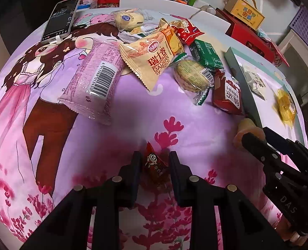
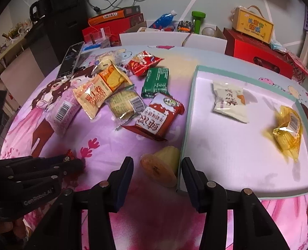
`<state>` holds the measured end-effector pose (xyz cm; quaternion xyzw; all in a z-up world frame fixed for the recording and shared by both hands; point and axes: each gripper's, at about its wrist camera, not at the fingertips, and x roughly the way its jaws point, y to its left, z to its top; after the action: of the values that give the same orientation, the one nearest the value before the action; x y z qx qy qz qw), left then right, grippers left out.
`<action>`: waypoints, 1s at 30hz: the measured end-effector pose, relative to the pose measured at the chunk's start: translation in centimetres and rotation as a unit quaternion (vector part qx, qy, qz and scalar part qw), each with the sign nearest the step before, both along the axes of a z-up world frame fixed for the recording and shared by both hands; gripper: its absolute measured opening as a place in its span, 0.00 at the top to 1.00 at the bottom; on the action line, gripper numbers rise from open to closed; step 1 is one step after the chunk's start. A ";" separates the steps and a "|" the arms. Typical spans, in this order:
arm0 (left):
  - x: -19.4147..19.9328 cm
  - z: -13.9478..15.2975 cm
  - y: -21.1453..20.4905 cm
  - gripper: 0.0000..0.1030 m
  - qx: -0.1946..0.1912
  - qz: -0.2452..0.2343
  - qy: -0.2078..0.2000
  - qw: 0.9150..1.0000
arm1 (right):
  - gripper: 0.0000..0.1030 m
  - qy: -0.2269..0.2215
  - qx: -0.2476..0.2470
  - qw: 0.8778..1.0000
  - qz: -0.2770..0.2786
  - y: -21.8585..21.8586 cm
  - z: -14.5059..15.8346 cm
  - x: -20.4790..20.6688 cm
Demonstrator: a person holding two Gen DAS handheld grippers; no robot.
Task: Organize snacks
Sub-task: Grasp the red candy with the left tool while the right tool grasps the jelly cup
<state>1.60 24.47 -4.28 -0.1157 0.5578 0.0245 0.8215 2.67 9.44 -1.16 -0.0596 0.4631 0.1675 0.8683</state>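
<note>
**Both grippers low over the cloth, one snack between each pair of fingers**

Left wrist view: you're holding the left gripper [image 1: 155, 166] down at the purple cartoon tablecloth [image 1: 122, 112]. Its fingers are sitting narrow, one on each side of a small red candy packet [image 1: 155, 164]. Pads are looking close to the wrapper or on it; can't tell from here whether they're actually clamping. The loose pile is lying further out on the cloth: pink barcode pack [image 1: 93, 83], cream Swiss-roll pack [image 1: 151, 62], round biscuit in clear wrap [image 1: 192, 76], green pack [image 1: 206, 55], dark red pack [image 1: 226, 93]. A phone [image 1: 61, 18] is lying at the far left edge. The right gripper [image 1: 249, 139] is coming in from the right, at a yellow jelly cup [image 1: 244, 129] just beside the near corner of the teal-rimmed tray [image 1: 240, 79].

Right wrist view: your right gripper [image 2: 157, 170] is sitting with fingers wide apart, straddling the jelly cup [image 2: 161, 166]. Cup is lying on its side on the cloth, clear of the left finger [image 2: 124, 179], its rim end touching or nearly touching the tray [image 2: 188, 112] wall. The right finger [image 2: 190, 179] is hanging over that tray corner. Nothing gripped. Inside the tray, a white packet [image 2: 230, 102] and a yellow-wrapped snack [image 2: 287, 135] are lying well apart. Left gripper [image 2: 76, 162] is showing at the left edge, with a bit of the red candy packet [image 2: 69, 154] at its tips. The pile is sitting between it and the tray's far end.
</note>
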 end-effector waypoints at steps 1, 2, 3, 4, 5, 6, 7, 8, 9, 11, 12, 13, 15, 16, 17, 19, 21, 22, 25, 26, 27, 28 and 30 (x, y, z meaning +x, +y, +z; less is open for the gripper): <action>0.0 0.0 0.0 0.72 0.000 0.000 0.000 1.000 | 0.50 -0.008 -0.002 1.000 0.002 0.1 0.3 -0.2; 0.0 0.0 0.1 0.72 0.000 0.000 0.000 1.000 | 0.50 -0.015 -0.003 1.000 0.007 0.2 0.6 -0.3; 0.0 0.0 0.1 0.72 0.000 0.000 0.000 1.000 | 0.50 -0.020 0.000 1.000 0.013 0.3 0.9 -0.5; 0.0 0.0 0.1 0.72 0.001 -0.001 0.000 1.000 | 0.50 -0.020 0.003 1.000 0.019 0.5 0.9 -0.5; 0.0 0.0 0.1 0.72 0.002 -0.001 0.000 1.000 | 0.50 -0.019 0.004 1.000 0.023 0.7 0.9 -0.6; -0.1 0.1 0.2 0.72 0.003 -0.001 0.001 1.000 | 0.50 -0.016 0.001 1.000 0.025 0.9 0.7 -0.6; 0.0 0.1 0.1 0.72 0.004 -0.001 0.001 1.000 | 0.50 -0.012 -0.005 1.000 0.025 1.1 0.4 -0.5; 0.2 0.0 0.1 0.72 0.003 -0.002 0.001 1.000 | 0.51 -0.009 -0.009 1.000 0.023 1.1 0.1 -0.4; 0.2 0.0 0.1 0.72 0.003 -0.001 0.001 1.000 | 0.52 -0.007 -0.009 1.000 0.023 1.1 -0.1 -0.3; 0.3 0.0 0.1 0.72 0.003 -0.001 0.001 1.000 | 0.52 -0.007 -0.010 1.000 0.023 1.1 -0.1 -0.2; 0.3 0.0 0.0 0.72 0.003 -0.001 0.001 1.000 | 0.52 -0.008 -0.012 1.000 0.023 1.2 -0.2 -0.2; 0.3 0.0 0.0 0.72 0.003 -0.001 0.000 1.000 | 0.52 -0.007 -0.014 1.000 0.024 1.3 -0.3 -0.2; 0.3 0.0 0.0 0.72 0.003 -0.001 0.001 1.000 | 0.51 -0.006 -0.015 0.999 0.028 1.5 -0.5 -0.3; 0.3 0.0 0.0 0.72 0.003 -0.001 0.001 1.000 | 0.51 -0.006 -0.013 0.999 0.031 1.6 -0.4 -0.3; 0.3 0.0 0.0 0.72 0.003 -0.001 0.001 1.000 | 0.51 -0.007 -0.009 0.999 0.034 1.7 -0.4 -0.3; 0.3 0.0 0.1 0.72 0.003 -0.001 0.001 1.000 | 0.51 -0.001 0.006 0.999 0.040 1.7 -0.3 -0.3; 0.4 -0.1 0.0 0.72 0.003 -0.002 0.001 1.000 | 0.51 0.012 0.028 0.999 0.045 1.6 -0.4 -0.3; 0.4 -0.1 0.0 0.72 0.003 -0.002 0.001 1.000 | 0.50 0.014 0.027 0.999 0.043 1.7 -0.5 -0.3; 0.4 -0.1 0.0 0.72 0.003 -0.001 0.001 1.000 | 0.50 0.015 0.001 0.999 0.032 1.8 -1.1 0.0; 0.4 -0.1 0.0 0.72 0.004 -0.002 0.001 1.000 | 0.50 0.014 0.000 0.999 0.030 1.8 -1.2 0.0; 0.4 -0.1 0.0 0.72 0.005 -0.002 0.001 1.000 | 0.50 0.011 -0.002 0.999 0.032 1.9 -1.2 0.0; 0.4 -0.1 -0.1 0.72 0.005 -0.002 0.001 1.000 | 0.50 0.007 -0.005 0.999 0.033 2.1 -1.2 0.0; 0.5 -0.2 -0.1 0.72 0.005 -0.003 0.001 1.000 | 0.50 0.002 -0.015 0.999 0.032 2.3 -1.3 0.2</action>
<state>2.10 24.36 -4.50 -0.1096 0.5592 0.0254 0.8213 2.89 11.78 -2.46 -0.0870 0.4651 0.1883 0.8606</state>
